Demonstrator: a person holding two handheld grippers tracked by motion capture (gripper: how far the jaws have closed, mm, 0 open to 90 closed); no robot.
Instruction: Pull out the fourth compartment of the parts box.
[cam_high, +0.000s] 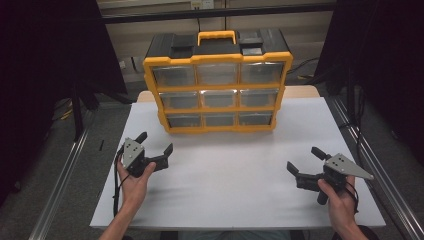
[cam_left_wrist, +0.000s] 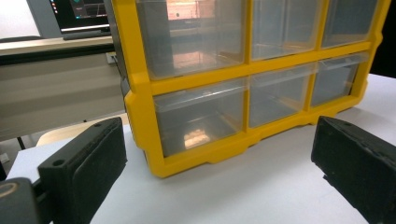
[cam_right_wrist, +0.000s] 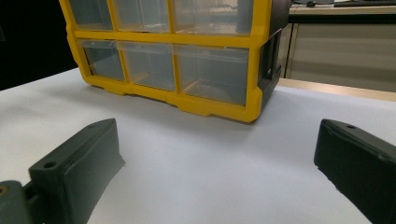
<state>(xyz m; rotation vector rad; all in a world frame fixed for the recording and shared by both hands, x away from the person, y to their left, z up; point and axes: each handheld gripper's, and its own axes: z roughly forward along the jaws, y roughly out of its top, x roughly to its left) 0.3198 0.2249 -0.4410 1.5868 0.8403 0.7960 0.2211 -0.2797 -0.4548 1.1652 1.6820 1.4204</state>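
- Left claw (cam_high: 155, 144): held in the person's left hand (cam_high: 131, 182) near the front left of the white worktop (cam_high: 225, 170); jaws spread wide, gripping nothing, pointed toward the drawer box.
- Right claw (cam_high: 305, 160): held in the right hand (cam_high: 341, 205) near the front right of the worktop; jaws likewise wide and empty.
- Drawer box (cam_high: 218, 87): yellow frame, black top, yellow carry handle (cam_high: 216, 36), standing upright at the far middle of the worktop, well apart from both claws. Nine clear drawers in three rows, all pushed in.
- Bottom-left drawer (cam_left_wrist: 198, 116): in the left gripper view, a small pale item lies inside; what it is cannot be told.
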